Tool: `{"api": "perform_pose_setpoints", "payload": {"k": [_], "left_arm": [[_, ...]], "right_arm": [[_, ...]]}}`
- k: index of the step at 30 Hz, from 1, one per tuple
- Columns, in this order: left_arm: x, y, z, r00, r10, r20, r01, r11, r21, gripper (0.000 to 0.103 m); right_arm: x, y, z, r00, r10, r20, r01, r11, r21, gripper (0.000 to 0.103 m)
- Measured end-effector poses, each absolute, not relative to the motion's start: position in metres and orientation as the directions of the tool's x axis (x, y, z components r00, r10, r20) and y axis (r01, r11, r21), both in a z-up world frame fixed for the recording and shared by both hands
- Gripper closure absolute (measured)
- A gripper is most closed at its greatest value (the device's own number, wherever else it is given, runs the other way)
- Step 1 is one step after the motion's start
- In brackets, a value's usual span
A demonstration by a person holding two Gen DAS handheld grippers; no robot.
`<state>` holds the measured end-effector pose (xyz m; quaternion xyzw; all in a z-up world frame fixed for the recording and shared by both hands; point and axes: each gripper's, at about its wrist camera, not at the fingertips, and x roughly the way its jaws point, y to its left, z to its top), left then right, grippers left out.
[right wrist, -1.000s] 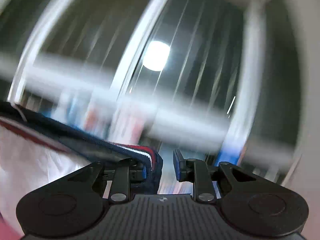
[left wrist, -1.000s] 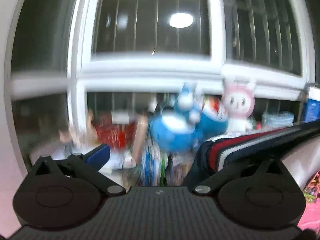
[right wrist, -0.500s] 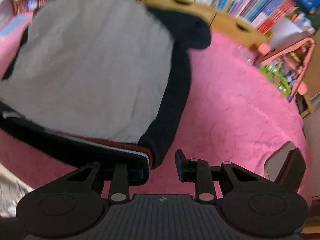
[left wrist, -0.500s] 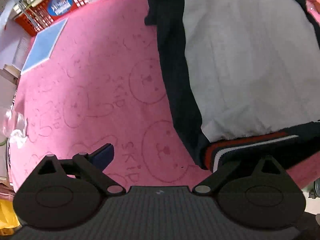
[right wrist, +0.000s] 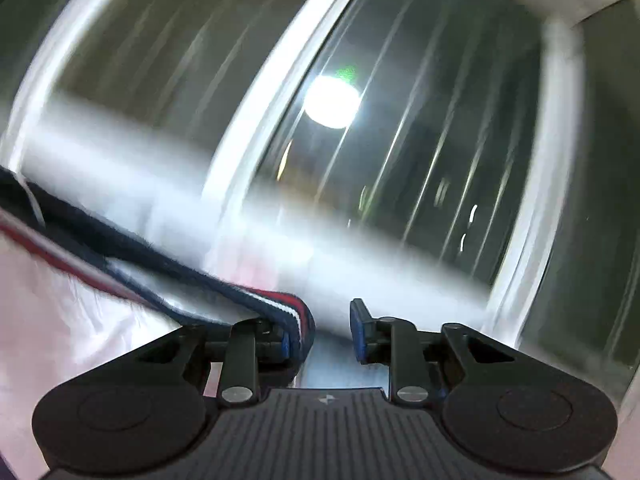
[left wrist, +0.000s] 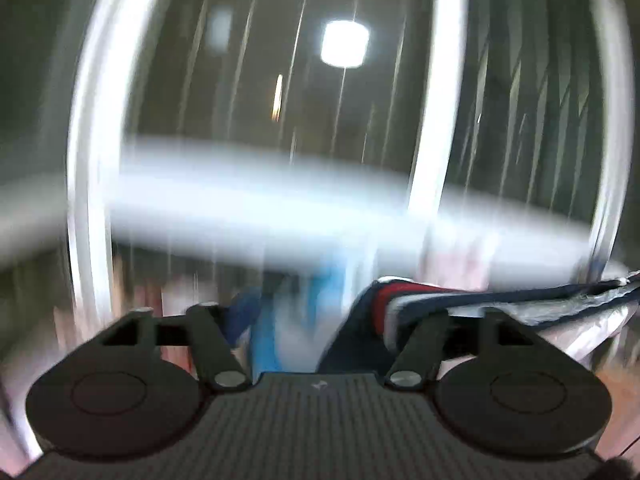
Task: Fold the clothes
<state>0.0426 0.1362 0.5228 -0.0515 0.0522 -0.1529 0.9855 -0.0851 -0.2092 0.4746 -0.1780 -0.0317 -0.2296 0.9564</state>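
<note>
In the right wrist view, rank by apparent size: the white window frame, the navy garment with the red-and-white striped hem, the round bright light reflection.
1. White window frame, spanning the view.
2. Navy garment with the striped hem; nearness to the camera inflates it.
3. Round light reflection, smallest.

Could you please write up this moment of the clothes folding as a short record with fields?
image quality: both wrist views blurred by motion
garment: navy, with a red-and-white striped hem and a pale body; lifted, apparently spanning both grippers
left gripper: open, jaws have just been closing; the hem lies over one finger, with a gap left between the fingers
right gripper: open; the hem wraps one finger, the other pad is clear of it
background: white-framed window with a light reflection
</note>
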Motion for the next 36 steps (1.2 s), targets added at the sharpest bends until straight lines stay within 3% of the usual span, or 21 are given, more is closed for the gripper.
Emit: {"api": "perform_pose_setpoints", "payload": {"k": [2, 3, 5, 7, 10, 11, 15, 19, 23, 27, 36], "left_arm": [[0.008, 0.141, 0.551, 0.956, -0.292, 0.034, 0.293, 0.954, -0.06, 0.009], [-0.004, 0.143, 0.547, 0.954, -0.297, 0.044, 0.299, 0.954, -0.036, 0.009], [-0.018, 0.146, 0.521, 0.951, -0.308, 0.018, 0.308, 0.951, 0.007, 0.009], [-0.032, 0.144, 0.467, 0.947, -0.312, -0.074, 0.317, 0.946, 0.065, 0.009], [-0.046, 0.135, 0.351, 0.901, -0.29, -0.324, 0.348, 0.928, 0.135, 0.008], [-0.048, 0.13, 0.304, 0.862, -0.269, -0.43, 0.362, 0.92, 0.151, 0.008], [-0.041, 0.122, 0.119, 0.637, -0.135, -0.759, 0.404, 0.897, 0.179, 0.009], [-0.052, 0.123, 0.017, 0.427, -0.01, -0.904, 0.388, 0.905, 0.173, 0.012], [-0.068, 0.128, -0.015, 0.362, 0.04, -0.931, 0.385, 0.903, 0.189, 0.011], [-0.055, 0.126, -0.008, 0.366, 0.049, -0.929, 0.376, 0.906, 0.196, 0.007], [-0.039, 0.125, -0.015, 0.405, 0.054, -0.913, 0.377, 0.9, 0.22, 0.002]], "right_arm": [[-0.113, -0.202, 0.507, 0.873, -0.415, 0.257, 0.482, 0.817, -0.317, 0.076], [-0.127, -0.199, 0.513, 0.87, -0.403, 0.285, 0.482, 0.816, -0.319, 0.076], [-0.149, -0.201, 0.493, 0.892, -0.38, 0.245, 0.444, 0.839, -0.316, 0.076], [-0.169, -0.198, 0.451, 0.915, -0.376, 0.144, 0.402, 0.844, -0.354, 0.074], [-0.19, -0.194, 0.352, 0.913, -0.389, -0.125, 0.315, 0.865, -0.392, 0.071], [-0.194, -0.196, 0.308, 0.884, -0.383, -0.269, 0.274, 0.889, -0.368, 0.071], [-0.204, -0.195, 0.14, 0.649, -0.333, -0.684, 0.156, 0.939, -0.308, 0.07], [-0.202, -0.184, 0.021, 0.425, -0.286, -0.859, 0.1, 0.958, -0.269, 0.07], [-0.211, -0.173, -0.025, 0.315, -0.27, -0.91, 0.063, 0.963, -0.263, 0.07], [-0.218, -0.176, -0.026, 0.316, -0.264, -0.911, 0.043, 0.963, -0.265, 0.064], [-0.219, -0.191, -0.008, 0.373, -0.26, -0.891, 0.01, 0.961, -0.277, 0.063]]}}
